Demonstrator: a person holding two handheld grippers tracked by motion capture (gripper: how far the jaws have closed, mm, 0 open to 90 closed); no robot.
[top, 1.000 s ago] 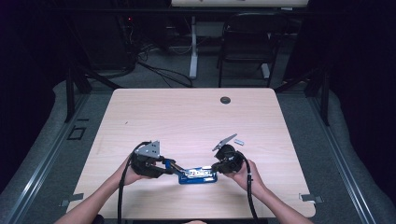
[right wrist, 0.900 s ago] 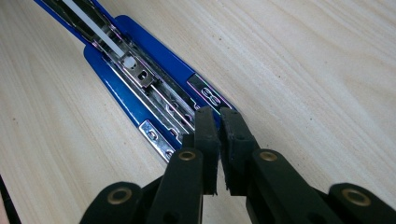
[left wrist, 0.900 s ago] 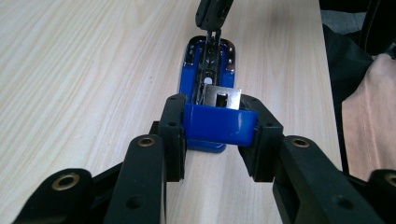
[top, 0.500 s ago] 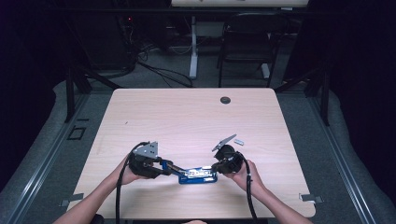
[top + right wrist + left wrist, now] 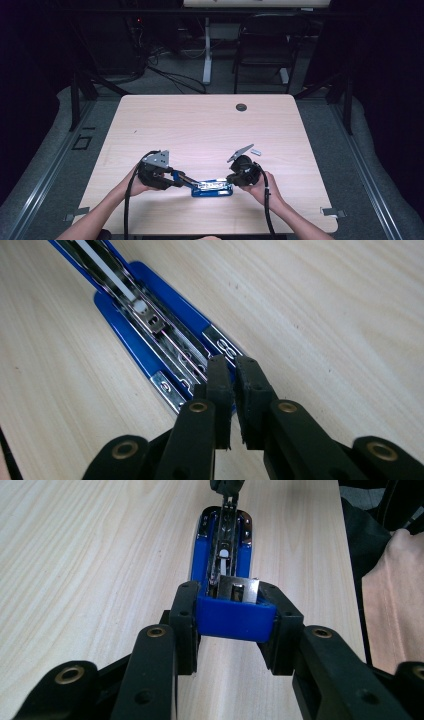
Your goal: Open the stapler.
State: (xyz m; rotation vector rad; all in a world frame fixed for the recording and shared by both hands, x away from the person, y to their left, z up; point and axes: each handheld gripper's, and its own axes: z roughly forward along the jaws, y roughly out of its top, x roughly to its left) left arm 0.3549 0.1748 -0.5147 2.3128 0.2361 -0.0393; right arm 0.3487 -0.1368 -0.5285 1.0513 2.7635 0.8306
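Now left tongs (image 5: pixel 235 625) clamp the blue stapler (image 5: pixel 222 555); right tongs (image 5: pixel 234 385) clenched; pale wooden table (image 5: pixel 200 125).

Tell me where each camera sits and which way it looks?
High view: above the person's side of the table, looking forward and down; both forearms, left gripper and right gripper show.
Left gripper view: rides the left gripper, looking along its jaws clamped on the blue stapler's end; the other hand shows at right.
Right gripper view: rides the right gripper, looking down its nearly shut jaws at the stapler's metal front.
All three views share the stapler and the table.
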